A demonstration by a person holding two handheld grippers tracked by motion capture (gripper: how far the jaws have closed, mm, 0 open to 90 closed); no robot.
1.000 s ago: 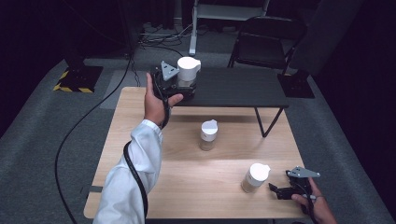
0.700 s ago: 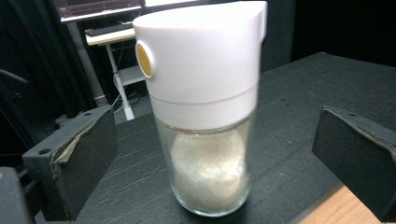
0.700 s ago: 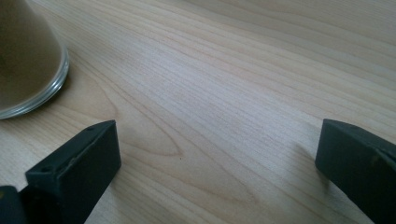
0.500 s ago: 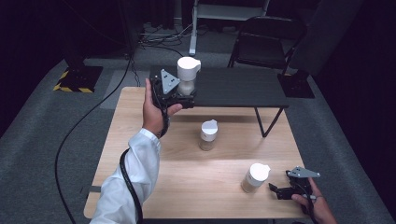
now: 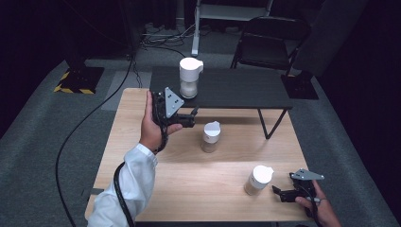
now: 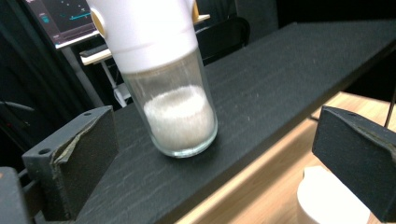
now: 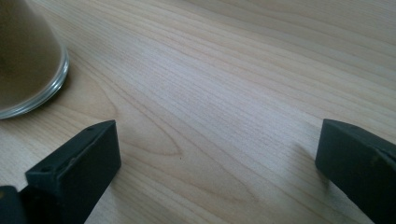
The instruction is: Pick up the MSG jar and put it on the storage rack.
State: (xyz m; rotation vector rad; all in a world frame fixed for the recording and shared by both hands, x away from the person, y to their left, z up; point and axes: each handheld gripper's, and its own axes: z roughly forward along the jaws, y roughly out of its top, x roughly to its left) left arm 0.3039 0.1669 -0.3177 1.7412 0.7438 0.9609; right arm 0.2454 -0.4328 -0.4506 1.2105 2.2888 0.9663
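The left gripper, jaws now open and drawn back, has released the white-capped jar upright on the black shelf; the right gripper rests open.

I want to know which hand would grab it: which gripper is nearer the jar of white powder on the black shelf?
Left. The left gripper hangs open just in front of the jar; the right gripper rests low on the wooden table, far off.

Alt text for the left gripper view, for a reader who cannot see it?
A glass jar with a white lid, partly filled with white powder, stands on a black shelf. The open left hand-held gripper faces it without touching it. Light wooden table lies below.
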